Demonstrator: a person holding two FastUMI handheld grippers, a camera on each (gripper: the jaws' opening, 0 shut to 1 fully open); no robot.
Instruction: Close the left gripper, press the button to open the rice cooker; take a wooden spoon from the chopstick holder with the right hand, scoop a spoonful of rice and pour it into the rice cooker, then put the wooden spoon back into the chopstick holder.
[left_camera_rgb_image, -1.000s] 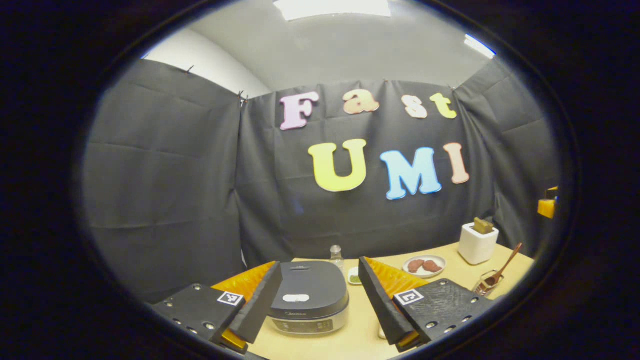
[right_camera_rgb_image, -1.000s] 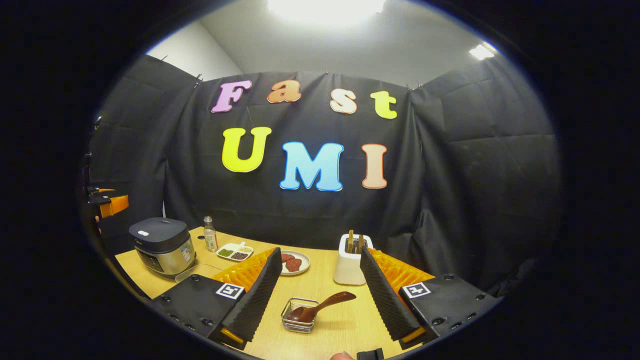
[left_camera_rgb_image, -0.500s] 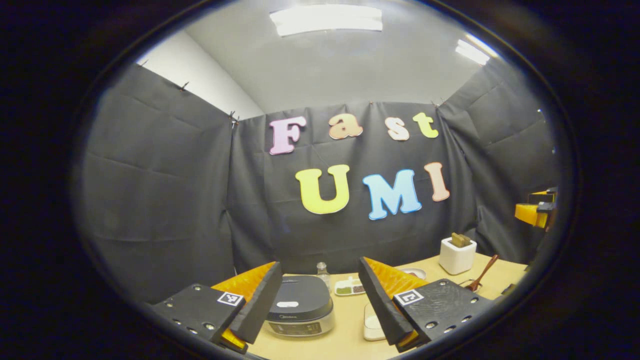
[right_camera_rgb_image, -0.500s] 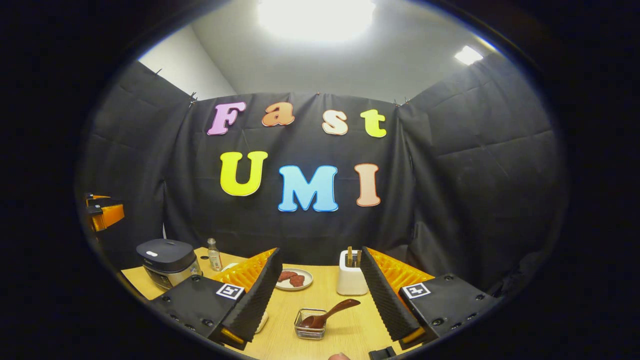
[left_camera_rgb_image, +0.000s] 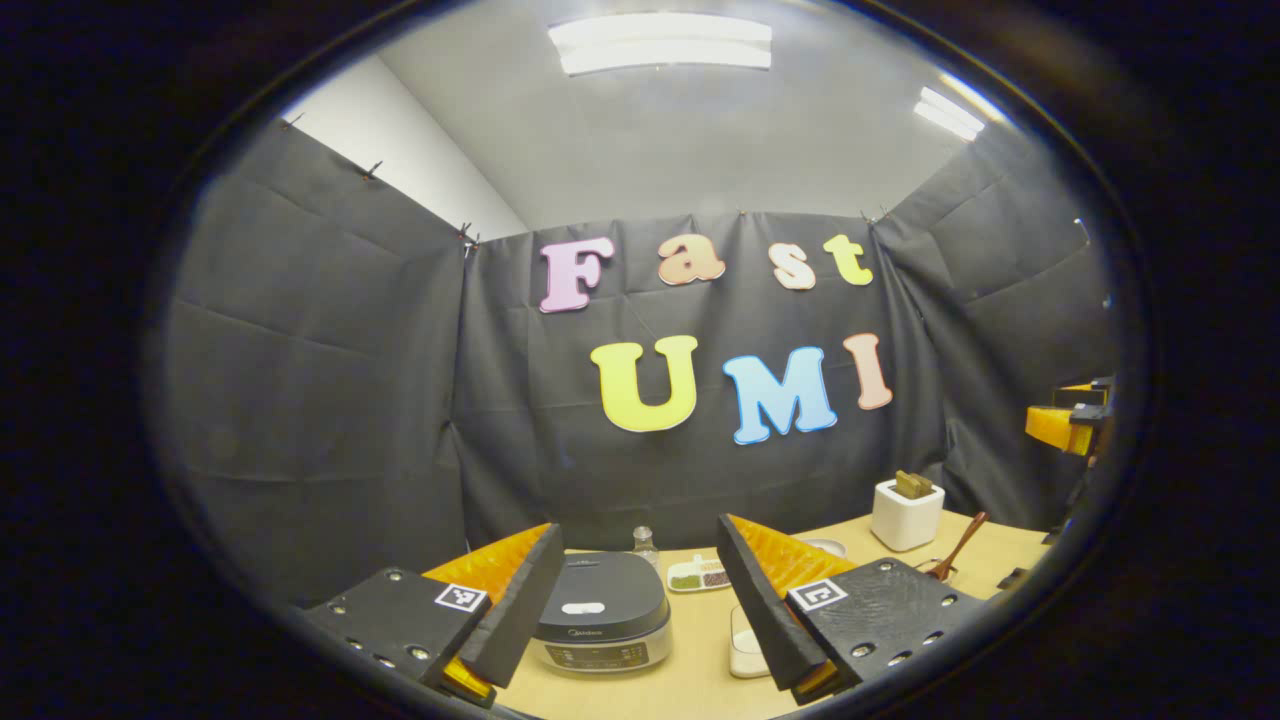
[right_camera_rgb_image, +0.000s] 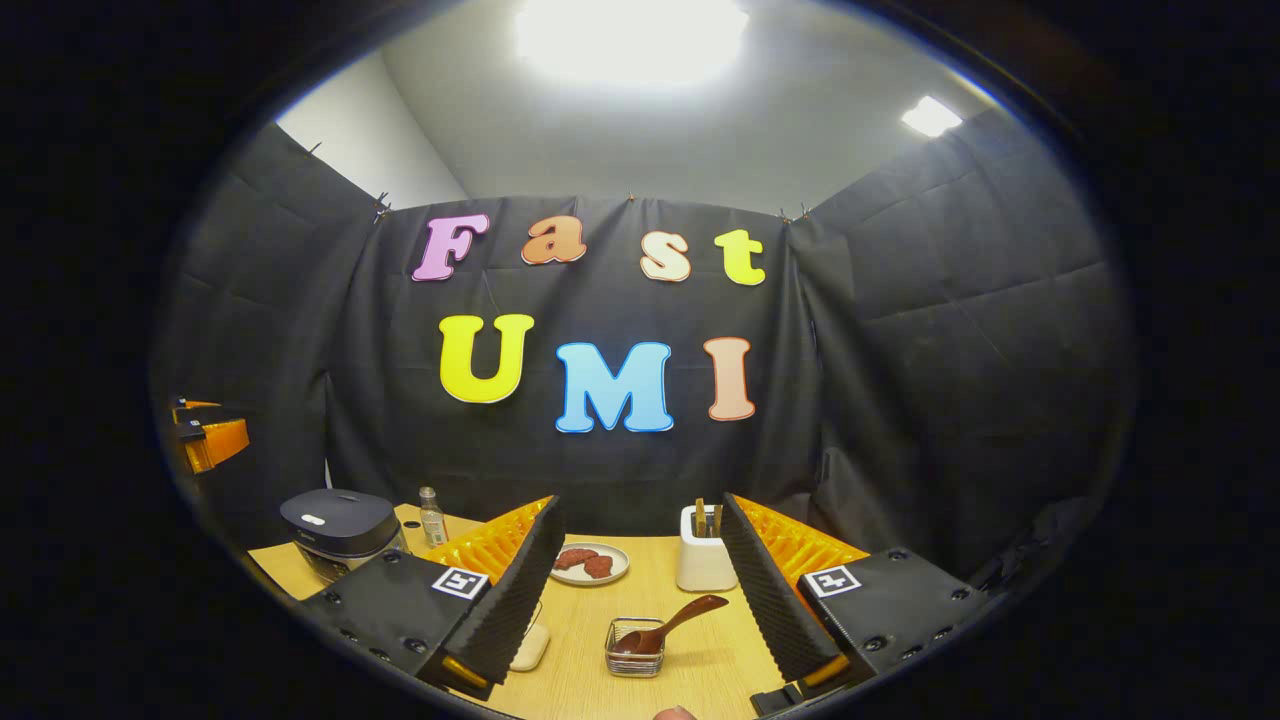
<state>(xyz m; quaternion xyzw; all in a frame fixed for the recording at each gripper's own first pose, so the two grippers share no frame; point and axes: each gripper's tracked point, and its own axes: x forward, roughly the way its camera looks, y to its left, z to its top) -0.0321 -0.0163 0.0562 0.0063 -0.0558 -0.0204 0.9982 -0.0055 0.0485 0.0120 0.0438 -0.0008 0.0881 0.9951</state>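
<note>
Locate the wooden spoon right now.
In the right gripper view, the spoon rests in a wire basket on the table, in front of the white holder.

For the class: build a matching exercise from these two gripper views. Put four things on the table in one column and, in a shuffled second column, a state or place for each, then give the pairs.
Things:
1. rice cooker
2. wooden spoon
3. white holder
4. round plate

States or places:
A. carries reddish-brown pieces
B. lid down
C. bowl end resting in a small wire basket
D. stands upright with sticks poking out of its top

Pairs: 1-B, 2-C, 3-D, 4-A
</note>
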